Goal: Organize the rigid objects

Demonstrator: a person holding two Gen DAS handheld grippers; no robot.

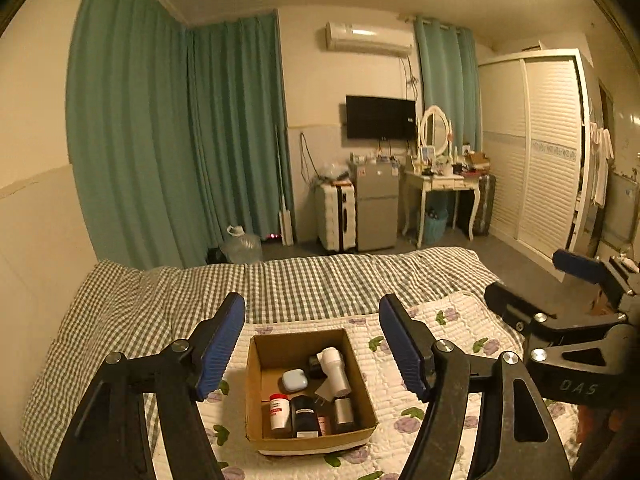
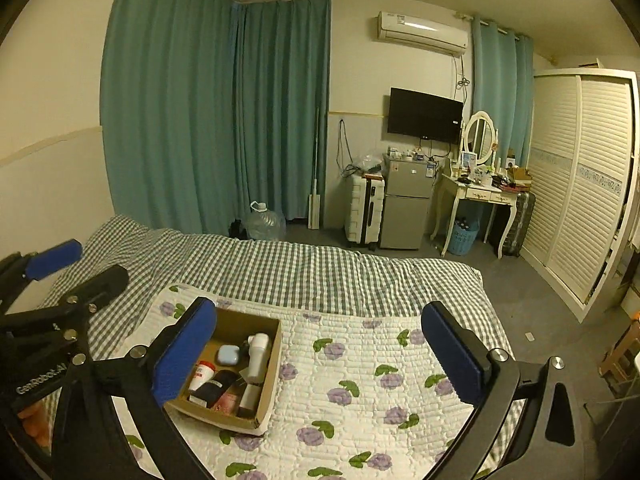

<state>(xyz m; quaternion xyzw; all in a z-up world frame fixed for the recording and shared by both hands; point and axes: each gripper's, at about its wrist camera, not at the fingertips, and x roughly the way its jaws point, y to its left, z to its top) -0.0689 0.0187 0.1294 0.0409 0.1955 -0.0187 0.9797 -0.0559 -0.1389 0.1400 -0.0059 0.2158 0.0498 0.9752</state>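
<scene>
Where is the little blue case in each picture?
Left wrist view: the little blue case lies mid-box, in the lower centre.
Right wrist view: the same case sits lower left, beside the left finger's blue pad.
Shared landmark: the cardboard box on the floral quilt.

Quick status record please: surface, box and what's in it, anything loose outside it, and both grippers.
surface: floral quilt laid over a checked blanket on a bed
container: open cardboard box on the quilt
contents: white bottle, pale blue case, red-capped white bottle, black container, silver cylinder, a pink item partly hidden
loose items on quilt: none visible
left gripper: open, empty, above the box
right gripper: open wide, empty, box by its left finger
</scene>
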